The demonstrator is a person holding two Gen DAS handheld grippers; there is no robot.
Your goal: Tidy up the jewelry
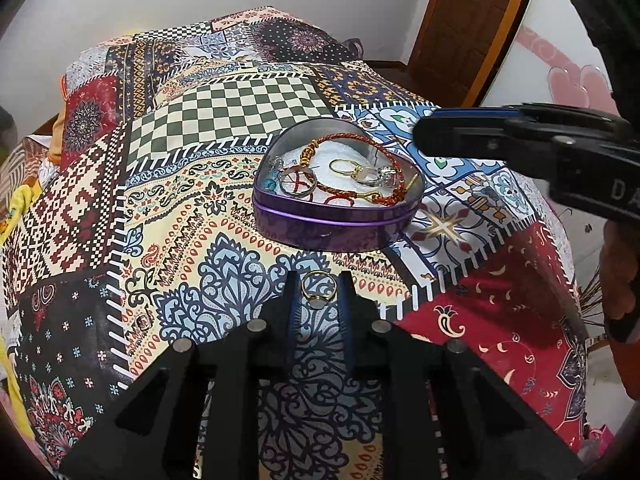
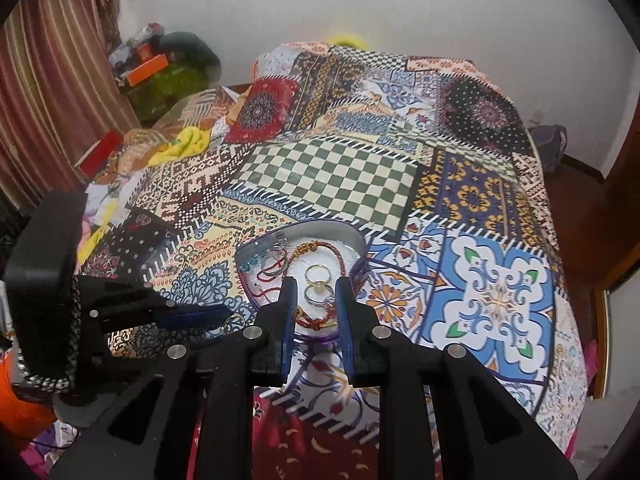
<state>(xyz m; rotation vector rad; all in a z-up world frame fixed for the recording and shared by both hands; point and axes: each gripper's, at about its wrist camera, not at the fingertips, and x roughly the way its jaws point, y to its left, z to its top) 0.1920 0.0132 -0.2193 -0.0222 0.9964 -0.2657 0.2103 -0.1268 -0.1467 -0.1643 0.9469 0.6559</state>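
A purple heart-shaped tin (image 1: 320, 222) sits on the patterned bedspread (image 1: 224, 120); it holds a red braided bracelet (image 1: 360, 140), gold rings (image 1: 342, 167) and silver rings (image 1: 298, 184) on white padding. My left gripper (image 1: 319, 282) is open just before the tin, with a small gold ring (image 1: 318, 286) lying between its fingertips. My right gripper (image 2: 316, 288) is open and empty, hovering over the tin (image 2: 246, 280), above its rings (image 2: 318, 294). The right gripper also shows at the right of the left wrist view (image 1: 424, 132).
The bedspread (image 2: 480, 280) falls away at the near and right edges. Crumpled clothes (image 2: 180, 144) and boxes (image 2: 148, 68) lie at the far left by a curtain. A wooden door (image 1: 472, 20) stands behind the bed.
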